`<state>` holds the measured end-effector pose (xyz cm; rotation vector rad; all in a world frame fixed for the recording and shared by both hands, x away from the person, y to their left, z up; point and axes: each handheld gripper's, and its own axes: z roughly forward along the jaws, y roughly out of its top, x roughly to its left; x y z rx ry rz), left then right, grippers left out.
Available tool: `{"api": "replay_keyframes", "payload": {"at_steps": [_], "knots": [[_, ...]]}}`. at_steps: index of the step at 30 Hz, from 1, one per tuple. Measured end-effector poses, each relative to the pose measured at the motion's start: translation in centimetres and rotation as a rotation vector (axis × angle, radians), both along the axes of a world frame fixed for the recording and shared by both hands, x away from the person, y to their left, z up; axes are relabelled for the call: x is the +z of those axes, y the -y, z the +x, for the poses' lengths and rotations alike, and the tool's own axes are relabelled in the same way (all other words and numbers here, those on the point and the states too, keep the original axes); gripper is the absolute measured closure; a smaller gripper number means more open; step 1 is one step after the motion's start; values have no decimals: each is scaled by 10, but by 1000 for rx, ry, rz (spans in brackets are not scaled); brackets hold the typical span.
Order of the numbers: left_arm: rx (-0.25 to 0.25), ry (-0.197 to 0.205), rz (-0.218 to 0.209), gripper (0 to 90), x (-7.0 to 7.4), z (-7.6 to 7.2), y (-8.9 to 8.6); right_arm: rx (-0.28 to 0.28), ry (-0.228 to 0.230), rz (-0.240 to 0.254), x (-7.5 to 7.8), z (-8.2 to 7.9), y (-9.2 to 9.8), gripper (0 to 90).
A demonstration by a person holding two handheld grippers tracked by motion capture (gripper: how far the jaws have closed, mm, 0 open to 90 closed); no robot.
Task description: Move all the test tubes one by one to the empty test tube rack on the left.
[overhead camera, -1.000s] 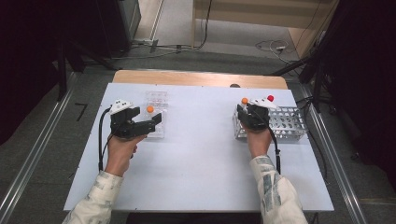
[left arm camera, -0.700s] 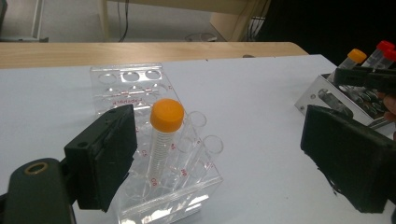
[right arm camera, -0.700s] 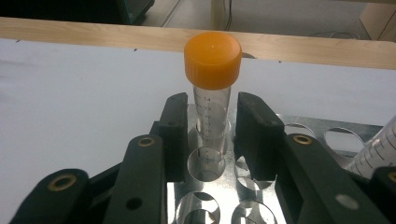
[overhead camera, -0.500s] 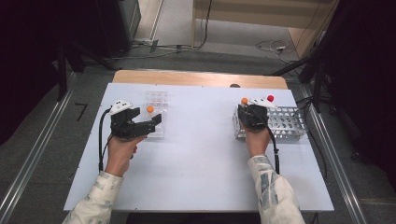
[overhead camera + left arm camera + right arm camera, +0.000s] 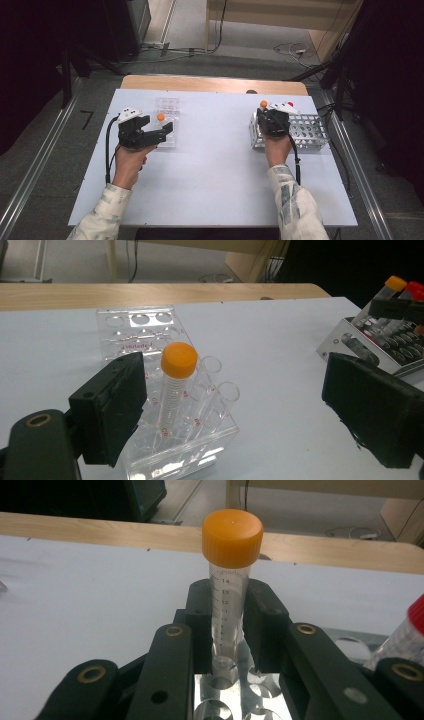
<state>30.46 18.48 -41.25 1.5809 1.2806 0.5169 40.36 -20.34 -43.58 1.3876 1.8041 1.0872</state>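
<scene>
A clear tube with an orange cap [image 5: 229, 580] stands upright in a hole at the left end of the metal rack [image 5: 235, 695]. My right gripper [image 5: 231, 615] is shut on it; its jaws have just been closing and both pads now press the tube's sides. From above, the right gripper [image 5: 270, 117] sits over the metal rack [image 5: 312, 132]. A second orange-capped tube [image 5: 175, 385] stands in the clear plastic rack [image 5: 135, 335]. My left gripper [image 5: 240, 395] stays open just short of that rack, with the tube beyond its jaws. Seen from above, the left gripper [image 5: 164, 134] rests at the clear rack [image 5: 167, 105].
A red-capped tube [image 5: 412, 625] stands in the metal rack to the right of the held one. The white table [image 5: 215, 165] has bare surface between the two racks and toward the person. A wooden board [image 5: 210, 82] runs along the far edge.
The right gripper has shifted a touch farther over the metal rack's left end. The left gripper has stayed put.
</scene>
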Motion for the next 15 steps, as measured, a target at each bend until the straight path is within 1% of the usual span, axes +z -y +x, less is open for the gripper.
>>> {"api": "replay_keyframes", "payload": {"at_steps": [3,13,15], "knots": [[-2,2,1,112,0,0,0,4,22,-7,8,-2,0,717],[-2,-2,3,111,0,0,1,22,82,6,31,-10,3,718],[-2,-1,3,111,0,0,1,27,87,8,35,-11,4,718]]}}
